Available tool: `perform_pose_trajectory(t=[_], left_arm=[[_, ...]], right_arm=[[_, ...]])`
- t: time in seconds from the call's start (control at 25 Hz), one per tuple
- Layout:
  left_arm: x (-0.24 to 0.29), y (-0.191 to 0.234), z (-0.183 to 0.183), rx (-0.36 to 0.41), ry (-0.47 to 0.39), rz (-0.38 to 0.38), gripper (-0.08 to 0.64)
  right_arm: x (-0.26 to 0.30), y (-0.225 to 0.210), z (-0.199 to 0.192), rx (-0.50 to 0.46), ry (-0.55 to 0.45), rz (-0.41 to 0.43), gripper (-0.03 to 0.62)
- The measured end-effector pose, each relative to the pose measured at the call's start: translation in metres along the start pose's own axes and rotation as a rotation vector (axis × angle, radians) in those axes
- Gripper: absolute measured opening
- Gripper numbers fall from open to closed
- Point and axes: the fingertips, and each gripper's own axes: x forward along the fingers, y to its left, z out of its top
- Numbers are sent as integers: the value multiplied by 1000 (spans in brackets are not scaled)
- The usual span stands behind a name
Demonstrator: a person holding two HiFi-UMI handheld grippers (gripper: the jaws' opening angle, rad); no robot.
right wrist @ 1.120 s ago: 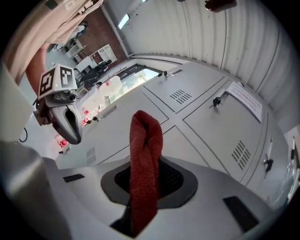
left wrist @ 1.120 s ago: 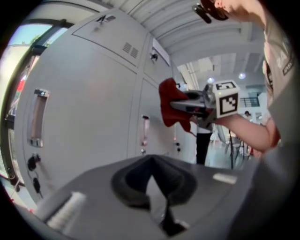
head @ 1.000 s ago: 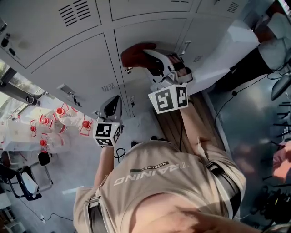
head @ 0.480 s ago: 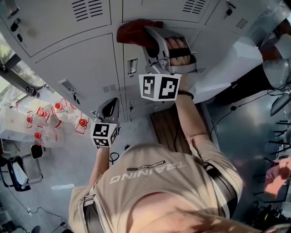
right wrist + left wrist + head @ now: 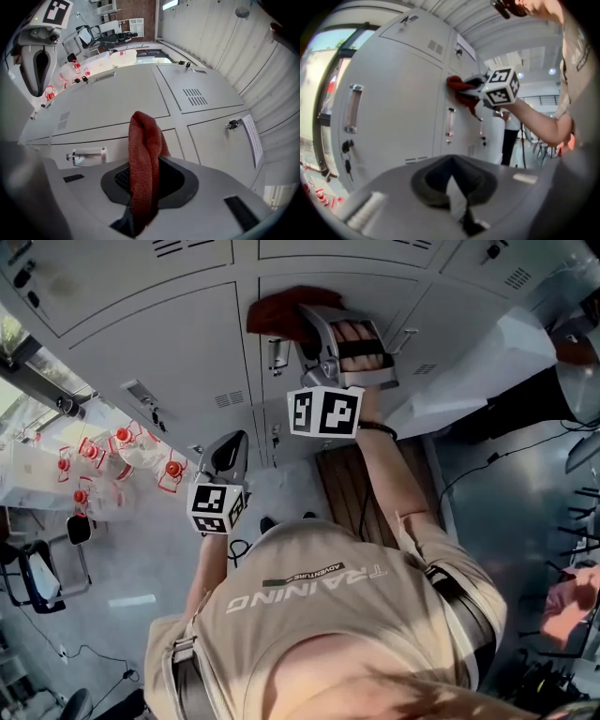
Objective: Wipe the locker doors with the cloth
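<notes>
Nearest the head camera is the person's tan shirt (image 5: 347, 615), with both bare forearms reaching out from it. The left gripper (image 5: 231, 456) is held low and well apart from the lockers. In its own view its jaws (image 5: 459, 208) are closed together with nothing between them, and they face a pale grey locker door (image 5: 393, 103).

Further out and higher, the right gripper (image 5: 307, 317) is raised on an outstretched arm, with its marker cube (image 5: 325, 412) facing the camera. Its jaws are clamped on a red cloth (image 5: 143, 164). The cloth rises in a folded bunch from between them, and its top is bent over toward the lockers. In the head view the cloth (image 5: 274, 309) lies against a locker door (image 5: 159, 352), just above a metal handle (image 5: 275, 354). The left gripper view shows the same red bunch (image 5: 459, 91) pressed to the door face ahead of the right gripper (image 5: 474, 86).

Beyond the cloth, the right gripper view shows more locker doors (image 5: 112, 105), one with vent slots (image 5: 194, 97), and a handle (image 5: 87, 156) just left of the cloth. Red-capped bottles (image 5: 122, 465) stand far off to the left.
</notes>
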Motion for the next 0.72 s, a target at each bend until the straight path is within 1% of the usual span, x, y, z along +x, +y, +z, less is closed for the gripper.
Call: perform_pose_trajectory(t=[0.12, 0.24, 0.36, 0.52, 0.64, 0.72], left_arm=[[-5, -3, -10, -14, 21, 3, 6], [-6, -7, -14, -4, 35, -8, 6], [-3, -10, -12, 2, 33, -22, 6], [0, -11, -7, 8, 25, -35, 6], [1, -13, -7, 5, 26, -45, 6], [1, -13, -10, 0, 31, -47, 6]], right_arm=[[-3, 37, -10, 15, 14, 85, 55], [-5, 76, -17, 37, 25, 160, 55], [-9, 113, -24, 41, 34, 209, 55], [-10, 173, -31, 32, 33, 295, 55], [-13, 210, -37, 28, 39, 330, 55], [-15, 238, -43, 37, 57, 399, 55]])
